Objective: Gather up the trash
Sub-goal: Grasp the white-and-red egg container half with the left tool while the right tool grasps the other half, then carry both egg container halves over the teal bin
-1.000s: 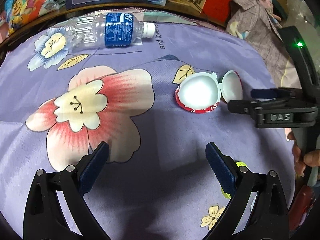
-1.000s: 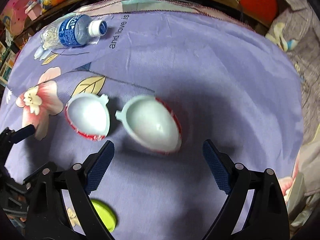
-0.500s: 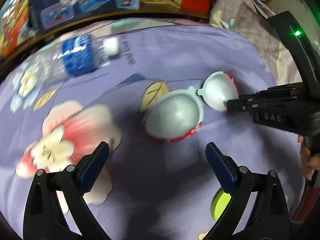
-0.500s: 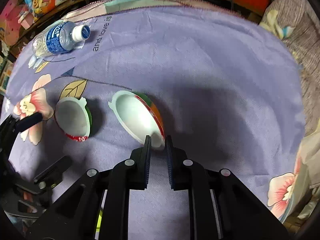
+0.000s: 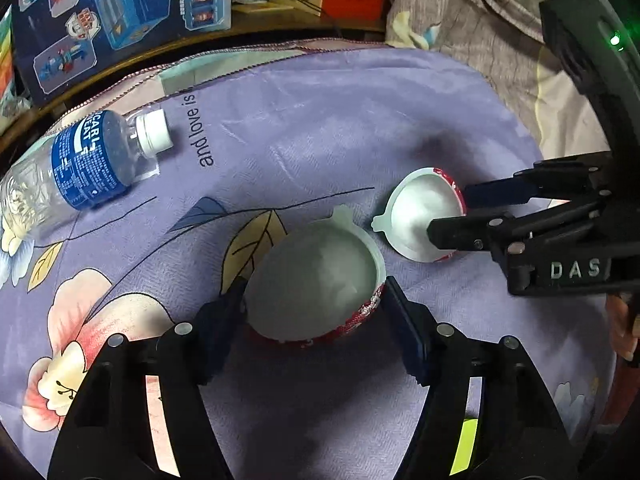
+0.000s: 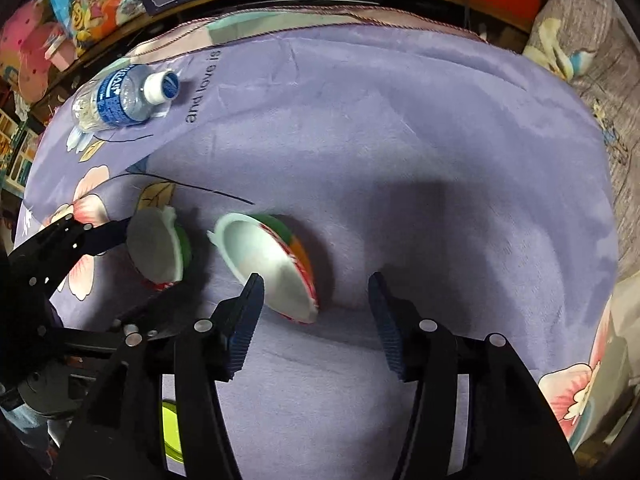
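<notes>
The left gripper (image 5: 314, 308) closes its jaws around the near white plastic half-shell with a red rim (image 5: 312, 284), pads at its sides. The right gripper (image 6: 316, 304) opens, its half-shell (image 6: 268, 260) loose between the jaws. Far left on the purple floral cloth (image 5: 360, 120) lies a clear plastic bottle with a blue label (image 5: 80, 160).

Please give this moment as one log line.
left hand-held gripper: closing on left shell half | right hand-held gripper: opening, right shell half between jaws

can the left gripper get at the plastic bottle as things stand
Probably not right away: the left gripper is closing around a white cup half. The bottle lies far off on the purple cloth, with nothing between.
</notes>
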Available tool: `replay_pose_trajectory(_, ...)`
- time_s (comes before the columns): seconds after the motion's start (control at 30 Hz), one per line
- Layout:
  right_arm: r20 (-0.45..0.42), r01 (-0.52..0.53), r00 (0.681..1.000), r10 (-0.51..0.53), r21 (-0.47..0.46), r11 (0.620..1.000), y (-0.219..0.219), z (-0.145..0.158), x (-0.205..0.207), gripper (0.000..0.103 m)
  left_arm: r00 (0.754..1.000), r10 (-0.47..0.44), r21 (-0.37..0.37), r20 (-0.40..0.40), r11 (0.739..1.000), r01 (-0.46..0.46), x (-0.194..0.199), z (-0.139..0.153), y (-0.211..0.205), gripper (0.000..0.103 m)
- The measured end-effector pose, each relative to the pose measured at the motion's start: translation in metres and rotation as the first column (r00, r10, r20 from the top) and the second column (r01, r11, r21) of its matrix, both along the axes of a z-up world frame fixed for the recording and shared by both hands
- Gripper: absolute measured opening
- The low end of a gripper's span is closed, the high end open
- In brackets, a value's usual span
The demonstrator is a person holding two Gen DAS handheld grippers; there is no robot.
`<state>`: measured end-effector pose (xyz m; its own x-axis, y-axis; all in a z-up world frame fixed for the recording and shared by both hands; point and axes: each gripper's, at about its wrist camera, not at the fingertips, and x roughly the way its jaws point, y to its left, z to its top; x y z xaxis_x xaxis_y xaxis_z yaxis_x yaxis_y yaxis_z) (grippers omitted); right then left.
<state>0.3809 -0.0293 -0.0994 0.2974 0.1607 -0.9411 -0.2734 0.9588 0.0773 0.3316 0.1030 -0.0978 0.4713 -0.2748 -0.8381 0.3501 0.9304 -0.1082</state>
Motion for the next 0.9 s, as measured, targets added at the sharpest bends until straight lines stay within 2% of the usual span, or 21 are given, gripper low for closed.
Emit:
replay_pose_trajectory(0.23,0.004,-0.024,1.000,0.024,0.002,1.000,0.007,0.000,-0.003,0.052,0.998,0.054,-0.039,-0.023,0.998,-0.054,-0.017,0.005,0.027,0.068)
replay_pose_trajectory(0.33,0.011,-0.047,0.999,0.047,0.002,0.999,0.021,-0.002,-0.001,0.057,0.995,0.099,-0.045,-0.024,0.994,-0.100,-0.029,0.010,0.047,0.068)
replay_pose_trajectory(0.5,0.026,-0.061,0.998,0.062,-0.036,0.998,0.038,-0.016,0.003,0.058,0.990,0.137,-0.042,-0.029,0.990,-0.138,-0.041,0.015,0.062,0.069)
replay_pose_trajectory(0.53,0.039,-0.060,0.997,0.062,-0.039,0.997,0.038,-0.016,0.002,0.057,0.990,0.140,-0.042,-0.033,0.989,-0.141,-0.041,0.014,0.062,0.069)
replay_pose_trajectory(0.57,0.042,-0.062,0.997,0.064,-0.039,0.997,0.038,-0.015,0.000,0.049,0.989,0.144,-0.042,-0.038,0.988,-0.146,-0.041,0.013,0.062,0.069)
replay_pose_trajectory(0.67,0.045,-0.049,0.998,0.052,-0.057,0.997,0.033,-0.009,-0.005,0.049,0.987,0.149,-0.047,-0.052,0.987,-0.151,-0.042,0.011,0.056,0.069)
replay_pose_trajectory(0.9,0.019,0.038,0.999,-0.038,0.006,0.999,-0.020,0.010,-0.032,0.047,0.995,0.095,-0.057,-0.036,0.994,-0.097,-0.055,0.021,0.024,0.069)
